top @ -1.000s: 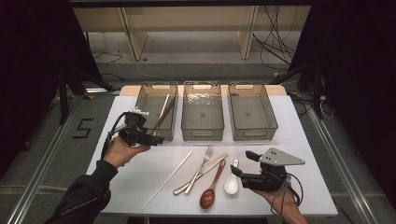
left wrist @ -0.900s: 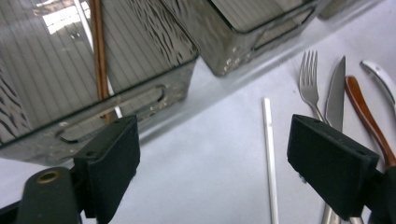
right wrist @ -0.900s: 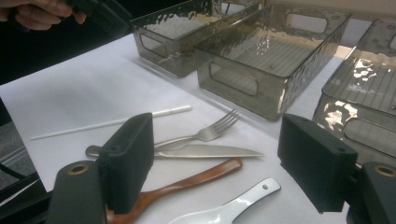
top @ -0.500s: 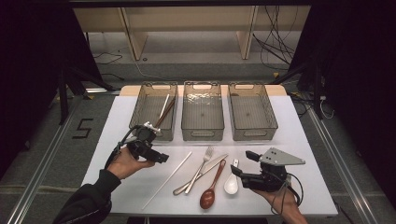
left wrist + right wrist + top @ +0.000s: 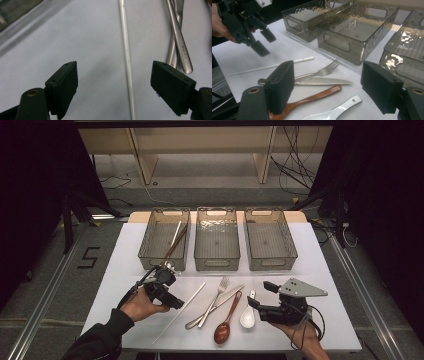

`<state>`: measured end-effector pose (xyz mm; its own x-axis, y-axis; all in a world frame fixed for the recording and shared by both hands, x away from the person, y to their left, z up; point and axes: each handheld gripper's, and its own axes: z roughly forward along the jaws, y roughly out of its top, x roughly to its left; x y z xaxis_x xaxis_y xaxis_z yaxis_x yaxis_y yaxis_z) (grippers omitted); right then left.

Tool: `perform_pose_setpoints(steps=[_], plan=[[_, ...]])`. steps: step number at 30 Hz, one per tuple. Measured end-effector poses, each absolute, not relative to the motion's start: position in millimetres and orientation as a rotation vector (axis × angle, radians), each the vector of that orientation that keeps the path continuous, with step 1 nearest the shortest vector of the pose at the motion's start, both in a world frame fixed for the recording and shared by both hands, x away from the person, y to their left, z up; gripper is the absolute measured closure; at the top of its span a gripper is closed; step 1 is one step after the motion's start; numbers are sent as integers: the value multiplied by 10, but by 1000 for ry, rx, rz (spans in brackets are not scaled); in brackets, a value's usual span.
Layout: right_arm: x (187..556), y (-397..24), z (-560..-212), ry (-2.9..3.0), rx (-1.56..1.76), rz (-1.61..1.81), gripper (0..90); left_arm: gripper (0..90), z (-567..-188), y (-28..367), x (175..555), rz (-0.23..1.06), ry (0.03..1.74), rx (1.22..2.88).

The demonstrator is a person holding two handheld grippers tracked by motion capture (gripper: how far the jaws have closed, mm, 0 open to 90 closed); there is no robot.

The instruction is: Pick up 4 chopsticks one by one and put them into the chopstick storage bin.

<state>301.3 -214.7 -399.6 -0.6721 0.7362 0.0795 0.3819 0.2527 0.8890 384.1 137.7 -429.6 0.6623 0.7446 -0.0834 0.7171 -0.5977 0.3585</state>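
Observation:
A white chopstick (image 5: 181,311) lies slantwise on the white table (image 5: 120,270). My left gripper (image 5: 175,302) hovers low over its middle. In the left gripper view (image 5: 115,65) the chopstick (image 5: 127,65) runs between the open jaws, untouched; the jaws have just been closing a little. To its right lie a fork (image 5: 216,294), a knife (image 5: 222,301), a wooden spoon (image 5: 226,322) and a white ceramic spoon (image 5: 248,315). My right gripper (image 5: 259,294) rests open beside the white spoon (image 5: 334,112), nothing between its jaws (image 5: 329,67).
Three smoky clear bins stand in a row at the back: the left one (image 5: 162,264) holds a white and a brown chopstick (image 5: 176,240); the middle one (image 5: 216,265) and the right one (image 5: 272,265) hold nothing. The left gripper (image 5: 263,41) is seen from the right gripper view.
My left hand has come down and to the right, from in front of the left bin to just above the white chopstick. The right gripper has stayed put.

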Motion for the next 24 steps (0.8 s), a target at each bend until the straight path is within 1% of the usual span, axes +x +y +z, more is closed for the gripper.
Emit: perform_pose_setpoints(steps=[4,6,9,11,16,20,21,24], plan=[[3012,-2144,-3996,2180,1028,1389,280,243,-4343,1348,3823,87,1138,2549],[3012,-2142,-3997,2181,1028,1390,280,276,-4377,1338,3818,69,1134,2563],[3013,-2141,-3998,2181,1031,1393,281,296,-4416,1320,3807,64,1125,2597],[3015,-2144,-3998,2181,1029,1393,280,352,-4430,1307,3802,42,1113,2603],[3019,-2155,-3998,2177,1038,1395,281,439,-4470,1267,3780,25,1076,2633],[3021,-2154,-4001,2178,1038,1395,281,465,-4498,1253,3777,-1,1082,2641],[3024,-2152,-4006,2181,1042,1395,281,492,-4507,1251,3775,13,1085,2648],[3027,-2149,-4010,2185,1045,1393,281,514,-4518,1249,3777,10,1090,2651]])
